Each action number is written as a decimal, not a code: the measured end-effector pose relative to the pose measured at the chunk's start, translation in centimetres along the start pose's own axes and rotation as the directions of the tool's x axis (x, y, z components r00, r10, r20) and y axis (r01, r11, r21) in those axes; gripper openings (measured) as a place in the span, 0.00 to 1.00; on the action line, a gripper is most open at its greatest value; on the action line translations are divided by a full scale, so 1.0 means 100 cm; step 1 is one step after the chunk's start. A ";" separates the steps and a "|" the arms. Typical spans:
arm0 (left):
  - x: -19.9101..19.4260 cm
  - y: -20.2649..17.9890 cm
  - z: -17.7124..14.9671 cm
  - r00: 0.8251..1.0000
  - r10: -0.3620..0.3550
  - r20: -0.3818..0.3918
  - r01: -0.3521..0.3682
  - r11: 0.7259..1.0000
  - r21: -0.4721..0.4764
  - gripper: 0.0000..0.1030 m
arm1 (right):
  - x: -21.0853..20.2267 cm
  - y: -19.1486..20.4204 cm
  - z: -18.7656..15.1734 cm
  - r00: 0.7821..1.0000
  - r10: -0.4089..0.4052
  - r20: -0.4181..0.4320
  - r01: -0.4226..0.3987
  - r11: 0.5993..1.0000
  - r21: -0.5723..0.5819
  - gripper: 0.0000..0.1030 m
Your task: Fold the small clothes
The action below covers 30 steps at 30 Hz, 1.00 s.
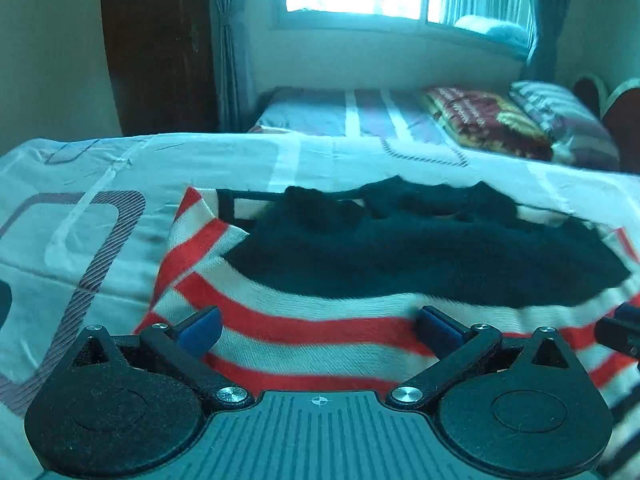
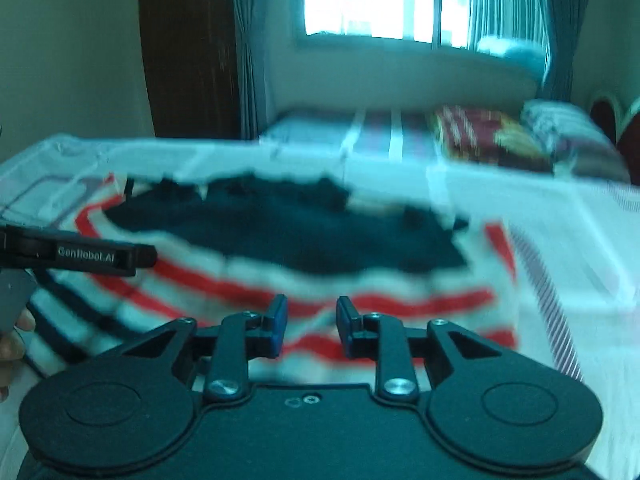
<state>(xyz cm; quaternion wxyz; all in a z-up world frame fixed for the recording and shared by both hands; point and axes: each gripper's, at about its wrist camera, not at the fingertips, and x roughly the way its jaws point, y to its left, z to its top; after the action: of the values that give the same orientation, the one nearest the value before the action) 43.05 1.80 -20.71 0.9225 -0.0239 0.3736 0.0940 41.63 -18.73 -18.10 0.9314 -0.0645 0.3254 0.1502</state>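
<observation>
Left hand-held gripper (image 1: 318, 330) stands with its jaws wide apart, nothing between them, low over the near hem of the striped garment (image 1: 304, 320). That garment, red and cream bands with a dark panel (image 1: 420, 256) on top, lies spread flat on the bed (image 1: 80, 216), its long axis running left to right across both views, directly ahead of the jaws. Further right, the right hand-held gripper (image 2: 312, 326) has its jaws drawn close with a narrow gap between them; no cloth appears to be pinched, though blur makes this uncertain. It sits over the same near edge, toward the garment's right half. Each hand looks equally near its own side of the hem, so I judge the coming move a two-handed pinch of that near edge, carried away toward the far edge.
</observation>
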 end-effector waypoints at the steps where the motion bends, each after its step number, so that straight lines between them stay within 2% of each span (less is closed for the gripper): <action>1: 0.009 0.002 0.002 1.000 -0.004 -0.020 0.003 1.000 -0.010 1.00 | 0.014 -0.001 -0.001 0.999 -0.004 -0.038 0.004 1.000 -0.004 0.25; 4: 0.022 0.001 0.009 1.000 0.009 -0.015 -0.009 1.000 -0.016 1.00 | 0.033 -0.006 -0.002 1.000 -0.028 -0.013 0.028 0.999 -0.024 0.25; 8: 0.022 0.001 0.015 1.000 0.014 -0.026 -0.015 0.999 -0.040 1.00 | 0.037 -0.007 0.006 0.999 -0.031 -0.045 0.031 1.000 -0.002 0.27; 12: 0.002 0.008 0.007 1.000 -0.015 -0.009 0.014 0.996 -0.083 1.00 | 0.010 0.000 0.006 0.999 0.041 -0.003 -0.041 0.999 0.020 0.29; 14: 0.002 0.007 0.001 1.000 -0.001 -0.004 0.001 0.998 -0.055 1.00 | 0.006 0.009 0.004 0.997 0.079 0.006 -0.079 0.997 0.016 0.28; 15: 0.005 0.007 -0.002 1.000 0.011 -0.008 -0.011 0.999 -0.033 1.00 | 0.009 0.014 0.003 0.997 0.078 0.001 -0.078 0.997 0.001 0.29; 17: 0.006 0.010 -0.002 1.000 0.004 -0.009 -0.004 0.999 -0.041 1.00 | 0.028 0.016 -0.002 0.997 0.051 -0.065 -0.053 0.998 -0.023 0.30; 20: -0.006 0.013 0.002 1.000 0.011 -0.013 -0.012 0.999 -0.053 1.00 | 0.021 0.013 0.002 0.996 0.058 -0.060 -0.059 0.998 -0.001 0.30; 23: -0.018 0.019 0.000 1.000 0.019 -0.007 -0.019 0.998 -0.060 1.00 | 0.001 0.019 0.005 0.995 0.096 -0.002 -0.096 0.995 0.020 0.32; 26: -0.027 0.024 -0.007 1.000 0.020 -0.022 -0.021 0.998 -0.056 1.00 | -0.005 0.030 0.000 0.988 0.156 -0.016 -0.155 0.987 0.045 0.32; 30: -0.036 0.030 -0.014 0.998 0.021 -0.061 -0.023 0.999 -0.032 1.00 | -0.005 0.037 -0.007 0.988 0.145 -0.045 -0.143 0.989 0.046 0.33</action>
<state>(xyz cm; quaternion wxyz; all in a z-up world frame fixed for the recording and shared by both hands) 38.97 3.97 -19.11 0.9092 -0.0378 0.4001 0.1093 39.63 -15.47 -18.44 0.9111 -0.0248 0.3548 0.2083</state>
